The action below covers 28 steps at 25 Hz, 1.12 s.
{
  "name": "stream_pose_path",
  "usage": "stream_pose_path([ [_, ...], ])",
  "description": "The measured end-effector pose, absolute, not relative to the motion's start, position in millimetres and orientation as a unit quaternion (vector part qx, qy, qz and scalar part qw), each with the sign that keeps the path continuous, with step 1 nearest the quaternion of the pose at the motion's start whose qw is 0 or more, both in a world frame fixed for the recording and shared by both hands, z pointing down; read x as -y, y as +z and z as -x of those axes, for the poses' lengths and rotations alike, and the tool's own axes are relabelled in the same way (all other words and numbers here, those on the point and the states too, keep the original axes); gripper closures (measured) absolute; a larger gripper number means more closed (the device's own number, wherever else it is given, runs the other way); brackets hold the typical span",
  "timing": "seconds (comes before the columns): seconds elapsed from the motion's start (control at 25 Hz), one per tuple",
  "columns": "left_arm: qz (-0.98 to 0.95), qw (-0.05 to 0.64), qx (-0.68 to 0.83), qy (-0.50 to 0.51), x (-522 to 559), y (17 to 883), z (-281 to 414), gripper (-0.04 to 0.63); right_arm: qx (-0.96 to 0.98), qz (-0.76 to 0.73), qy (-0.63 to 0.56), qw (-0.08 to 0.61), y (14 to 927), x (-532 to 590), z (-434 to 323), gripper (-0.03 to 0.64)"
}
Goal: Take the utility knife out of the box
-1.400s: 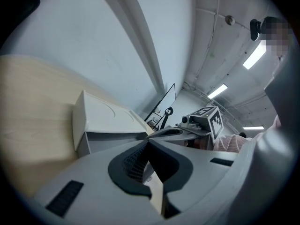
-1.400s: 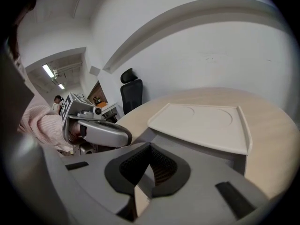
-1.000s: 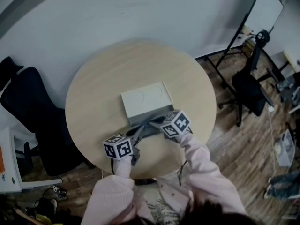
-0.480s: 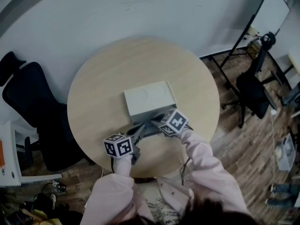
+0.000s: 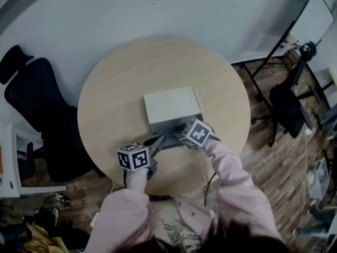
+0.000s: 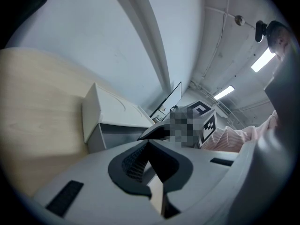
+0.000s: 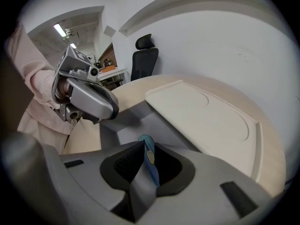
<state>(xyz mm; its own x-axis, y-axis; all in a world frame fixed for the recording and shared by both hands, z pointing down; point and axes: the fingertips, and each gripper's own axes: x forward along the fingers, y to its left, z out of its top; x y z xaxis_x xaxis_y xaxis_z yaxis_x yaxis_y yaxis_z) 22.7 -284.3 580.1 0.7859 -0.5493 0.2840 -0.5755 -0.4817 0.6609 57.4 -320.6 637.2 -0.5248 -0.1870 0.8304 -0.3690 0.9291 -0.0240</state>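
Blue utility knife [image 7: 150,165] stands loose between the opening jaws of the right claw [image 7: 146,143]

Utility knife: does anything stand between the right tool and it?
Nothing visible does. The blue utility knife stands between the right tool's opening jaws, at the grey tray pulled out of the box.

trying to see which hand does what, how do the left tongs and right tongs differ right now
The left tongs are shut on a thin pale edge, seemingly of the pulled-out tray; the right tongs are opening, with the blue utility knife between them. The left tongs meet the tray at its end; the right tongs reach down into it. Both work at the near side of the box.
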Motion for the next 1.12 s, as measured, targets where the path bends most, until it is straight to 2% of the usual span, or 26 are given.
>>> stream_pose_path([
  [0.16, -0.859, 0.394, 0.327, 0.016, 283.6, 581.6, -21.2, 0.595, 0.869, -0.134, 0.089, 0.468, 633.5, 312.2, -47.3, 0.528],
  [0.68, -0.856, 0.402, 0.326, 0.018, 282.7, 584.6, -18.2, 0.595, 0.847, -0.095, 0.057, 0.519, 653.6, 308.3, -51.3, 0.445],
  [1.12, -0.853, 0.407, 0.327, 0.017, 283.9, 588.1, -13.7, 0.595, 0.831, -0.071, 0.030, 0.551, 663.4, 308.1, -52.9, 0.428],
])
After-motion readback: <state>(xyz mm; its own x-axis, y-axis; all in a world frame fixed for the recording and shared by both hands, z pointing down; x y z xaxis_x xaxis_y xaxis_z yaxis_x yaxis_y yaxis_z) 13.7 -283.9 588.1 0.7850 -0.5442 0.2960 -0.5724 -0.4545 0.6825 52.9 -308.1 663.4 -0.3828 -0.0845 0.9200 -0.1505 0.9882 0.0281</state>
